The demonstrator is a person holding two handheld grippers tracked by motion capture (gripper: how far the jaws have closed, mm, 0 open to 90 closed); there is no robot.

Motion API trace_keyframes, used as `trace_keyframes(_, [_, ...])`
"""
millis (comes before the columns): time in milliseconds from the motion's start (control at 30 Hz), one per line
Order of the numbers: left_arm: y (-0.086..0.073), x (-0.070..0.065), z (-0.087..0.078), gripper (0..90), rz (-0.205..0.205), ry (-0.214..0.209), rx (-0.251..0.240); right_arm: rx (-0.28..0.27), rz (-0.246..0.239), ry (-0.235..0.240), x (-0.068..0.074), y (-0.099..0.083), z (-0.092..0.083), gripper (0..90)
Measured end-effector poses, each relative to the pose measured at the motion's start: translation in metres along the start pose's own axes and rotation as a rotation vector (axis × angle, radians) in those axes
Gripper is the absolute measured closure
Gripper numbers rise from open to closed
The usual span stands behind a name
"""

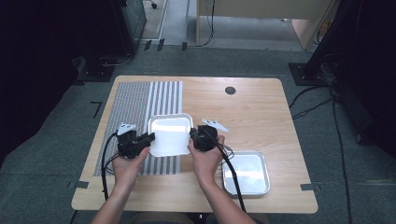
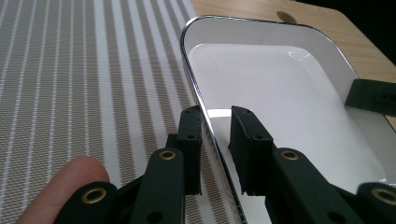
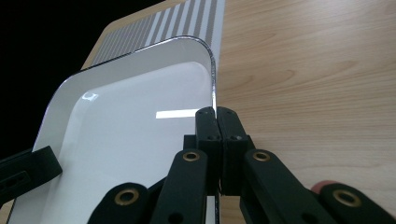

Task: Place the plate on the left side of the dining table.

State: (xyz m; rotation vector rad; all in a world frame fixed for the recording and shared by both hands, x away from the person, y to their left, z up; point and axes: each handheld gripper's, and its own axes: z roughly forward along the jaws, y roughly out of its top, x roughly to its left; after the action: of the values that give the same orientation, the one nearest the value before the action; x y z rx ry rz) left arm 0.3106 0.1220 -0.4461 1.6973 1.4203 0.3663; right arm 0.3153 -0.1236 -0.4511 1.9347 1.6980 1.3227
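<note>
Carrying this white tray (image 1: 169, 135) well means keeping both grips level and moving my two hands as one, so neither rim twists out of a pinch. On my right gripper (image 3: 216, 114) the jaws are pressed together on the tray's thin edge, which runs up between them and away. On my left gripper (image 2: 215, 122) the jaws straddle the opposite rim: the outer one lies against it, the inner one stands a little off inside the tray, so I would firm that pinch before trusting it. Between the two grippers spans the tray, over the striped mat (image 1: 135, 100). Beyond my right jaws stretches bare worktop (image 3: 317, 70).
</note>
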Motion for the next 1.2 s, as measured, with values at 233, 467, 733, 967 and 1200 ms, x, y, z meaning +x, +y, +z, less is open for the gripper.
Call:
trace_keyframes(233, [0.007, 0.028, 0.004, 75.0, -0.010, 0.045, 0.007, 0.015, -0.006, 0.005, 0.020, -0.001, 0.026, 90.0])
trace_keyframes(467, [0.015, 0.049, 0.010, 76.4, -0.034, 0.067, -0.002, 0.039, 0.013, 0.018, 0.032, 0.001, 0.050, 90.0])
trace_keyframes(733, [0.026, 0.073, 0.028, 79.8, -0.043, 0.110, 0.023, 0.057, 0.017, 0.009, 0.041, 0.003, 0.081, 90.0])
trace_keyframes(967, [0.032, 0.094, 0.048, 82.0, -0.072, 0.137, 0.044, 0.061, -0.011, -0.021, 0.050, 0.004, 0.107, 90.0])
trace_keyframes(1200, [0.035, 0.110, 0.064, 83.9, -0.094, 0.148, 0.080, 0.082, -0.005, -0.038, 0.053, 0.003, 0.128, 90.0])
